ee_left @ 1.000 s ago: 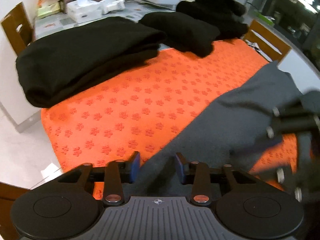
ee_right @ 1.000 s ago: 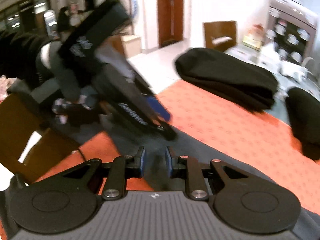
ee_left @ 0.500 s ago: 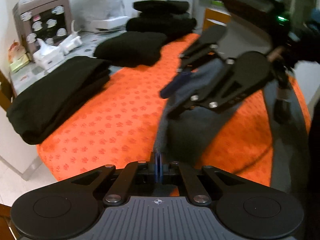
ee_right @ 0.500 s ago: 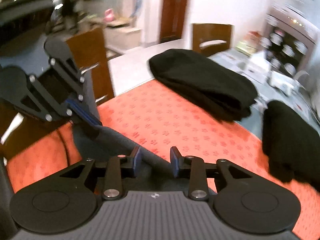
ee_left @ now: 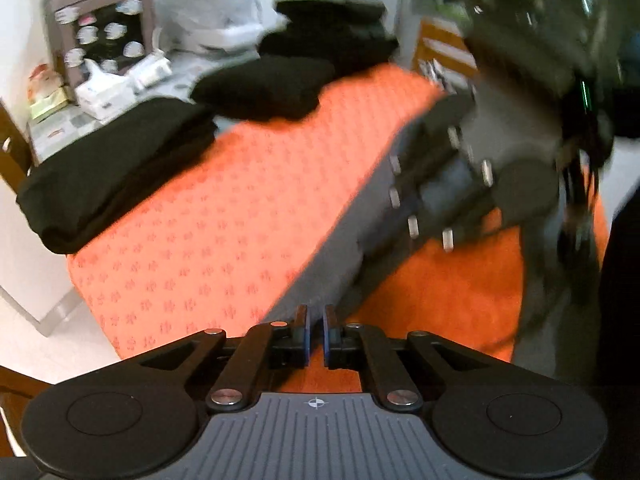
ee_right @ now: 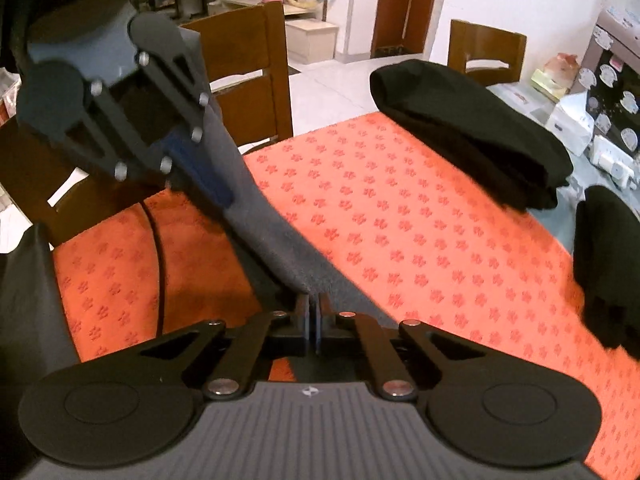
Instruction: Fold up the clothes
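Our right claw (ee_right: 313,322) has just closed on the grey garment's (ee_right: 276,236) edge, where half a second ago its jaws stood apart. Our left claw (ee_left: 315,330) is clamped on the same edge further along. The cloth now hangs taut between both claws above the orange surface (ee_right: 420,216), so we judge it ready to fold

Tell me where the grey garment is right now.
The grey garment is stretched above the orange tablecloth near its front edge, pinched between the left tool and the right tool, with the folded black clothes farther back.
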`<control>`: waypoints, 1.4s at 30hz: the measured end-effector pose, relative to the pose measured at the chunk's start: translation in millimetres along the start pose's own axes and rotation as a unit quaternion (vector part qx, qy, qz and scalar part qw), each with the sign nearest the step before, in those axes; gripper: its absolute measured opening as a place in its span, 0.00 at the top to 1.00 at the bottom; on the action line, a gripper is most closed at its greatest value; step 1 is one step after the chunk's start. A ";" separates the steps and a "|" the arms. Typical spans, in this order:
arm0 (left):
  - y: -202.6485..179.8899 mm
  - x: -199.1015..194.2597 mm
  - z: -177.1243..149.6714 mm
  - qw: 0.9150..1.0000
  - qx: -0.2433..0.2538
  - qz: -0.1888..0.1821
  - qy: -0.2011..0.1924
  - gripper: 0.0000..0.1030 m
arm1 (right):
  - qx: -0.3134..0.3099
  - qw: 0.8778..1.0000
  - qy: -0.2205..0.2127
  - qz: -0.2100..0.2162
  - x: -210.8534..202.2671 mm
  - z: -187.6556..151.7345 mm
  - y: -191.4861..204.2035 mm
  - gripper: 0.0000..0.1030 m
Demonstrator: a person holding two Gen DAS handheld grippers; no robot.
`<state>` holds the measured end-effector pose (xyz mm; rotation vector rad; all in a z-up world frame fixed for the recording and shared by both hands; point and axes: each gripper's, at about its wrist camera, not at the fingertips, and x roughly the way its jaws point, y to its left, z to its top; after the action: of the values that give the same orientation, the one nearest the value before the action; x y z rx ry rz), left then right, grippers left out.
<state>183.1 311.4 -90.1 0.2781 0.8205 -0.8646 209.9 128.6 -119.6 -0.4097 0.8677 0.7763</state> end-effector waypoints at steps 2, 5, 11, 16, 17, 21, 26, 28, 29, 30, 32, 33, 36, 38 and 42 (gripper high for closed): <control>8.2 -4.4 5.3 0.999 -0.036 -0.002 -0.026 0.88 | 0.002 1.000 0.000 -0.005 -0.4 -2.3 3.2 0.96; 15.2 0.7 9.8 0.998 -0.055 0.001 -0.024 0.86 | 0.005 1.000 0.001 -0.009 -0.2 -4.5 5.3 0.96; -4.2 29.2 -4.2 0.997 0.033 -0.005 0.070 0.79 | 0.007 1.000 0.001 -0.012 -0.2 -7.2 7.6 0.96; -13.5 34.0 -9.9 0.996 0.042 0.005 0.078 0.78 | 0.006 1.000 0.000 -0.018 0.4 -10.1 10.1 0.96; -14.5 34.1 -9.8 0.996 0.041 0.004 0.077 0.78 | 0.007 1.000 -0.003 -0.020 -0.3 -9.9 10.3 0.96; -17.7 34.6 -9.0 0.996 0.046 0.009 0.076 0.78 | 0.014 0.999 -0.016 -0.027 -4.5 -7.3 8.7 0.97; -9.8 33.4 -5.6 0.997 0.024 0.019 0.067 0.79 | 0.013 0.999 -0.022 -0.029 -7.5 -4.3 7.3 0.97; -3.9 27.2 -3.5 0.999 0.002 0.017 0.052 0.79 | 0.012 0.999 -0.020 -0.029 -7.4 -4.8 7.8 0.97; -1.4 25.1 -2.8 0.999 -0.007 0.017 0.048 0.79 | 0.012 0.999 -0.019 -0.028 -6.5 -5.0 8.0 0.97; 0.2 24.0 -2.8 0.999 -0.011 0.019 0.047 0.79 | 0.012 0.999 -0.017 -0.027 -5.8 -5.5 8.4 0.97; -0.4 26.3 -5.8 0.998 -0.001 0.028 0.062 0.80 | 0.013 0.999 -0.016 -0.028 -4.6 -6.7 8.6 0.97; -1.4 27.4 -7.5 0.997 0.005 0.031 0.068 0.80 | 0.014 0.999 -0.016 -0.028 -4.0 -7.2 8.6 0.97; -9.5 30.6 -12.3 0.996 0.025 0.031 0.076 0.79 | 0.019 0.999 -0.017 -0.029 -2.8 -8.0 8.0 0.97; -13.7 34.3 -16.2 0.995 0.034 0.041 0.080 0.79 | 0.021 0.999 -0.017 -0.029 -2.0 -8.3 7.7 0.97; -14.7 36.7 -24.4 0.995 0.037 0.046 0.079 0.79 | 0.024 0.999 -0.015 -0.029 0.0 -9.2 7.4 0.97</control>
<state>172.8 294.2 -132.0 0.4517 0.9167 -0.7951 199.5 127.9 -125.3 -0.3774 0.8417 0.7057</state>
